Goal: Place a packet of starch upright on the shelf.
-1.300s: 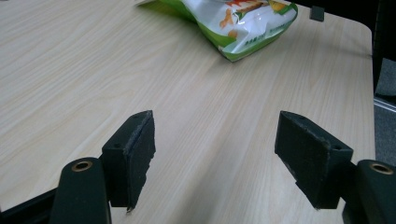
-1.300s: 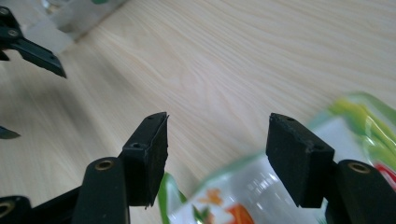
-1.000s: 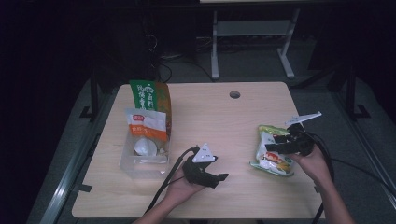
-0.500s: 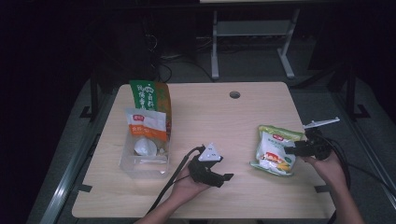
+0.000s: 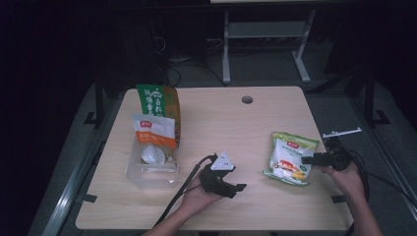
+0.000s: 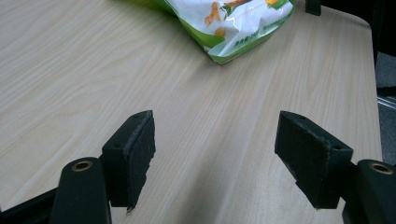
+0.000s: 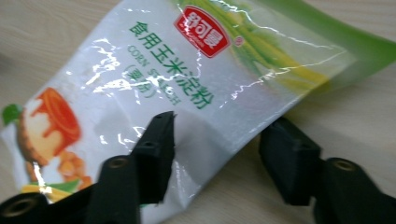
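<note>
green-white starch bag (image 7: 187,93) between closing right gripper (image 7: 217,154) jaws

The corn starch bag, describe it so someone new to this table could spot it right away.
On the wooden table, look to its right side, in front of the person's right hand. The corn starch bag lies flat there, white with green edges and a red logo. The other two packets stand far left by the clear plastic box.

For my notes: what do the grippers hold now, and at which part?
The right gripper has been closing over the corn starch bag's edge; firm hold cannot be told. The left gripper holds nothing.
</note>
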Action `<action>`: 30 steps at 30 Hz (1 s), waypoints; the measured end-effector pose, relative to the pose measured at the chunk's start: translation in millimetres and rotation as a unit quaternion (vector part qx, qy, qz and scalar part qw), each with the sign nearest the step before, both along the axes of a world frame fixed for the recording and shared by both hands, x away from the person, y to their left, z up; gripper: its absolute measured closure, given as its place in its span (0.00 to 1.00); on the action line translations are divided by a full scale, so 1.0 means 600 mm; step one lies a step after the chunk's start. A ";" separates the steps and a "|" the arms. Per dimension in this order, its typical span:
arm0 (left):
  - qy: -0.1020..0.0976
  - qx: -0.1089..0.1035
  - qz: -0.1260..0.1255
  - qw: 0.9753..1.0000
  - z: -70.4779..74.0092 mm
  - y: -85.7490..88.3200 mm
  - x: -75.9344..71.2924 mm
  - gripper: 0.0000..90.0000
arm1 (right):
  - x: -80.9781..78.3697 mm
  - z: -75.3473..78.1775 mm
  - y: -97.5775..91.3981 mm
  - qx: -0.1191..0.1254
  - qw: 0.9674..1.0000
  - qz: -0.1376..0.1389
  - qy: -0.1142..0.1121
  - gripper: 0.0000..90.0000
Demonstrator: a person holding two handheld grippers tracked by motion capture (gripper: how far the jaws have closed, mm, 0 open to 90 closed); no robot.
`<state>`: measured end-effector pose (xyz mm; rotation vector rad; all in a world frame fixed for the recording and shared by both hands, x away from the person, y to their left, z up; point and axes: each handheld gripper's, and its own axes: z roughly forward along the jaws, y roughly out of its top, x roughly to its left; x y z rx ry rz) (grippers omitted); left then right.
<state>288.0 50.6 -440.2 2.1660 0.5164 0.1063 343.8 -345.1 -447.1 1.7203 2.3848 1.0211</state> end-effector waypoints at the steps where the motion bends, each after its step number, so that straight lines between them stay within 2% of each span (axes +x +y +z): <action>1: 0.001 -0.001 0.000 1.000 -0.001 0.000 0.000 0.32 | 0.001 -0.001 0.002 0.010 1.000 0.007 0.005 0.66; 5: 0.008 -0.003 0.002 1.000 -0.003 -0.002 0.003 0.32 | 0.000 0.003 0.016 0.002 1.000 0.024 0.003 0.91; 7: 0.010 -0.001 0.001 1.000 -0.004 -0.002 0.005 0.32 | -0.004 0.009 0.024 -0.005 1.000 0.031 -0.006 0.98; 8: 0.011 0.000 0.001 1.000 -0.004 -0.001 0.005 0.32 | -0.005 0.012 0.027 -0.013 0.999 0.034 -0.007 0.98; 10: 0.011 -0.003 0.002 1.000 -0.004 -0.001 0.006 0.32 | -0.009 0.018 0.030 -0.012 0.999 0.037 -0.011 0.99; 12: 0.015 -0.007 0.003 1.000 -0.003 -0.001 0.008 0.32 | -0.015 0.027 0.034 0.014 0.999 0.040 -0.022 0.99; 14: 0.017 -0.011 0.004 1.000 -0.003 0.000 0.011 0.32 | -0.022 0.041 0.038 0.030 0.998 0.046 -0.040 0.99; 17: 0.017 -0.015 0.000 1.000 0.000 -0.002 0.017 0.32 | -0.030 0.066 0.049 0.040 0.995 0.060 -0.065 0.99; 20: 0.024 -0.024 0.001 0.999 0.004 -0.006 0.022 0.32 | -0.038 0.088 0.064 0.039 0.992 0.084 -0.088 0.99; 25: 0.031 -0.037 -0.005 0.999 0.009 -0.024 0.035 0.32 | -0.050 0.110 0.087 0.037 0.987 0.116 -0.105 0.99; 30: 0.052 -0.063 -0.011 0.997 0.012 -0.044 0.052 0.34 | -0.061 0.120 0.102 0.042 0.982 0.140 -0.119 0.99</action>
